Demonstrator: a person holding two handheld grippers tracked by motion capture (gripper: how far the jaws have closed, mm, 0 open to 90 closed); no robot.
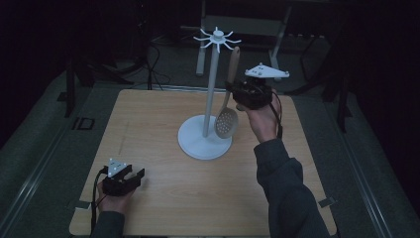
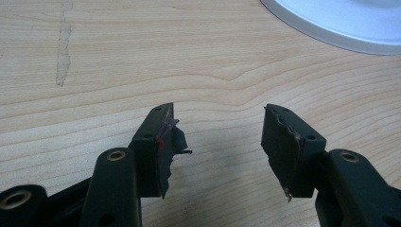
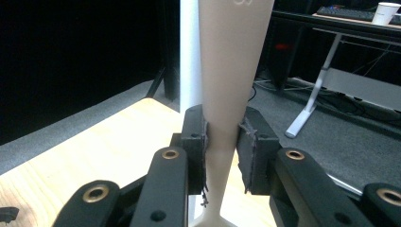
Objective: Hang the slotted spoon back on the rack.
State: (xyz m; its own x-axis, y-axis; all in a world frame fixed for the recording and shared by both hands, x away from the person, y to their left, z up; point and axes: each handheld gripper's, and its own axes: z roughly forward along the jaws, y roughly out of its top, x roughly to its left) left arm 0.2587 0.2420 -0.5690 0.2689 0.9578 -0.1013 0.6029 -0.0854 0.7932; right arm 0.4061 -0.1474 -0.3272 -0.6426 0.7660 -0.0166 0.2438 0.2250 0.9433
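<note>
A white utensil stand (image 1: pixel 212 74) with hooked arms at its top rises from a round base (image 1: pixel 204 144) at the table's middle. My right gripper (image 1: pixel 236 94) is shut on the handle of a beige slotted spoon (image 1: pixel 228 111), which hangs upright just right of the pole, bowl down near the base. In the right gripper view the spoon handle (image 3: pixel 227 71) is pinched between both pads (image 3: pixel 201 151), with the white pole (image 3: pixel 189 52) behind it. My left gripper (image 1: pixel 138 176) rests open near the front left of the table; nothing lies between its jaws (image 2: pixel 217 142).
The wooden table (image 1: pixel 148 124) has bare room left of the stand. The stand's base edge (image 2: pixel 340 23) lies ahead of the left gripper. Desk legs and cables stand on the dark floor behind the table. A person's sleeve (image 1: pixel 287 193) crosses the front right.
</note>
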